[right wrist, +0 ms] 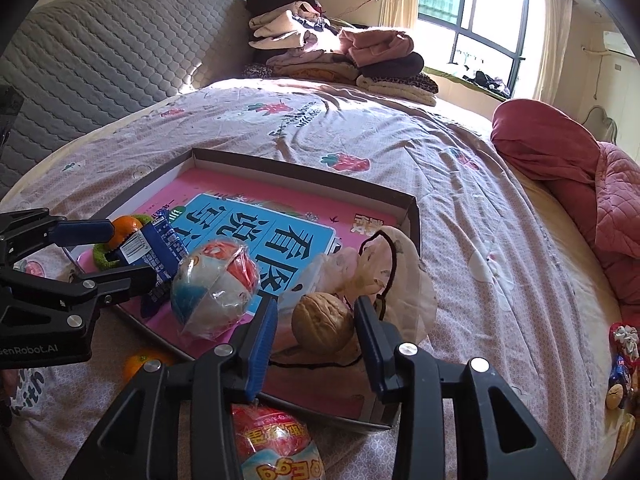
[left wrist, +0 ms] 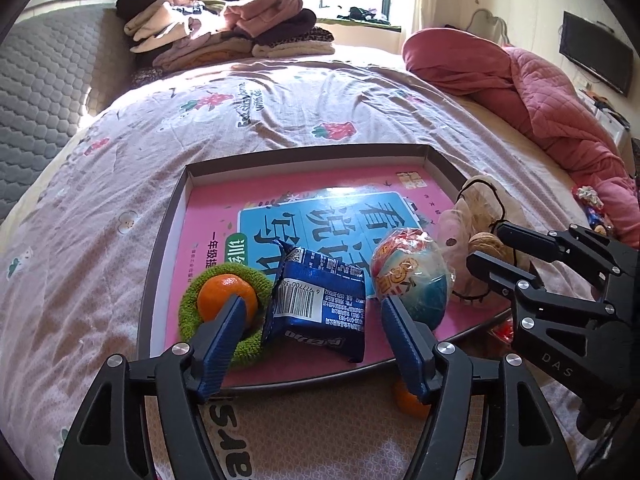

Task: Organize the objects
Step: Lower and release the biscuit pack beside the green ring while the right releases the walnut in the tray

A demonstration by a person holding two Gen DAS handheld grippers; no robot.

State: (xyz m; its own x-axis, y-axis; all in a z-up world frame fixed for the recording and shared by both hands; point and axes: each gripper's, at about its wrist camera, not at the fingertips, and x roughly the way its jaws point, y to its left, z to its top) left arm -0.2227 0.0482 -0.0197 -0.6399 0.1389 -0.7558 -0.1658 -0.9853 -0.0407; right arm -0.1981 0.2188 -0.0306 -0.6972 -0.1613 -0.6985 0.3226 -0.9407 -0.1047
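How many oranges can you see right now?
2. One orange sits inside the green ring in the box. The other orange lies on the bedspread outside the box's near edge. More may be hidden.

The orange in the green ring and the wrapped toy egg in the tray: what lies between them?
The blue snack packet lies between the orange in its green ring and the wrapped toy egg, on the tray. The left wrist view shows it best.
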